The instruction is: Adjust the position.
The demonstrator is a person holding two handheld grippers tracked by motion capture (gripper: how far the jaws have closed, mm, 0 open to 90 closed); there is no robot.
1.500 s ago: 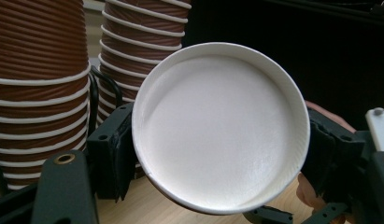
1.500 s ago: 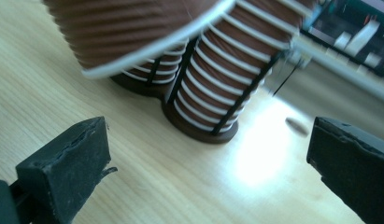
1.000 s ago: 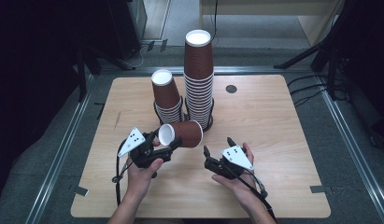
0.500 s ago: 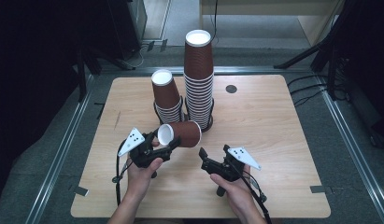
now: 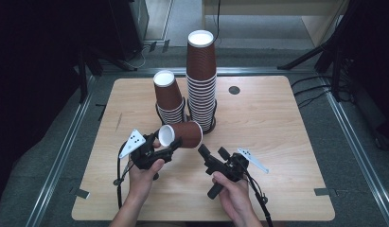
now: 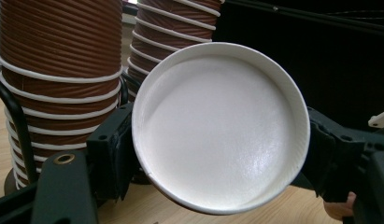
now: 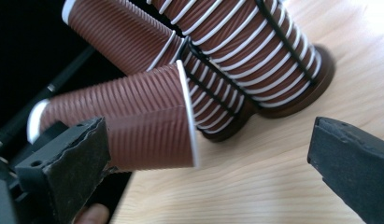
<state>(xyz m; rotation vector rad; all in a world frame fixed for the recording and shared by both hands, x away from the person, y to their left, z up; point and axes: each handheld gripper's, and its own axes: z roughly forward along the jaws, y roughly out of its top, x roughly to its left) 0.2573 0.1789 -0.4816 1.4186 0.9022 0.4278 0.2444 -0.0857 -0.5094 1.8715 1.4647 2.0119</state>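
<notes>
The left gripper [image 5: 171, 143] was clamped on a single brown ribbed paper cup [image 5: 181, 134], which lay on its side above the wooden table [image 5: 287, 142], its white base turned toward the person and its open mouth pointing toward the stacks. In the left gripper view that white base [image 6: 221, 126] sat squarely between the two black jaws, each pressed against the cup's wall. The right gripper [image 5: 212, 154] was held just beside the cup, to its right, with its jaws spread wide apart; they had just been opening, and nothing sat between them. In the right gripper view the cup [image 7: 133, 123] lay off to the left, its rim clear of both pads. Behind the cup stood two stacks of upturned cups in black wire holders: a short stack [image 5: 169, 97] and, just beside it, a tall stack [image 5: 201, 80].
</notes>
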